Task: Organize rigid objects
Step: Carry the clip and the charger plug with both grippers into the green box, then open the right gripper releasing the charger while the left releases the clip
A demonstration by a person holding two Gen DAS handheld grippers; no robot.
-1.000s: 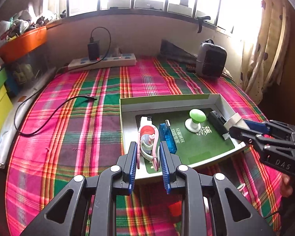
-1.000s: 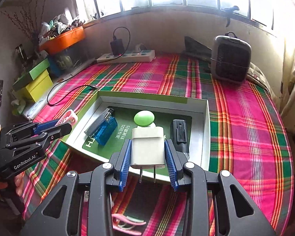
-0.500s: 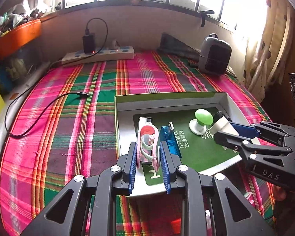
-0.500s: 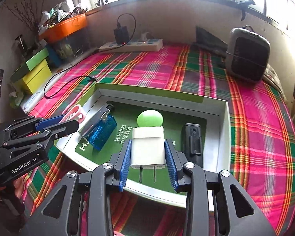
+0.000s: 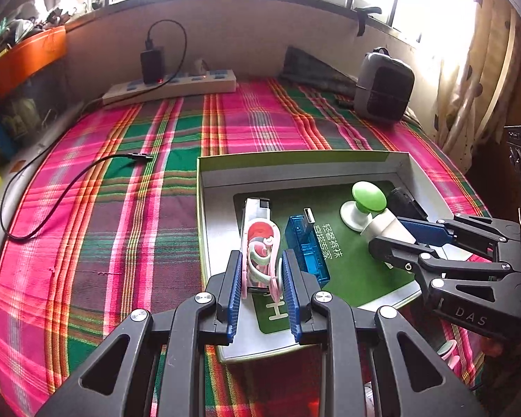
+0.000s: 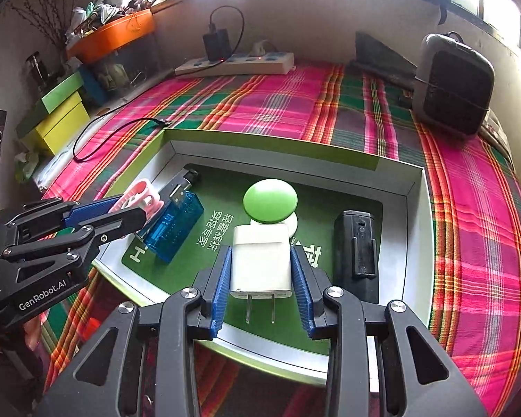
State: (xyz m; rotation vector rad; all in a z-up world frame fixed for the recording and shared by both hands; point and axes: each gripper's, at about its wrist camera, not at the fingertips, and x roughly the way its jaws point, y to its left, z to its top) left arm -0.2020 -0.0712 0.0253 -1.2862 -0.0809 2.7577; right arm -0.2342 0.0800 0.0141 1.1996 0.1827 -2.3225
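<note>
A shallow white box [image 5: 205, 208] with a green floor lies on the plaid cloth; it also shows in the right wrist view [image 6: 416, 187]. My left gripper [image 5: 262, 260] is shut on a pink and white clip [image 5: 260, 246] and holds it over the box's left part, above a silver lighter [image 5: 255, 206]. My right gripper [image 6: 261, 260] is shut on a white plug adapter [image 6: 260, 260], prongs toward the camera, over the box's middle. In the box lie a blue USB device [image 6: 172, 229], a green-topped knob [image 6: 270, 201] and a black device [image 6: 356, 246].
A power strip [image 5: 170, 87] with a black charger and a loose black cable [image 5: 69, 187] lie at the back left. A grey heater [image 6: 455, 83] stands at the back right. Yellow and green boxes [image 6: 59, 114] and an orange tray [image 6: 114, 31] line the left side.
Both grippers have moved forward over the box with their objects still held. The plug adapter now sits close behind the green knob, and the clip hangs over the lighter.
</note>
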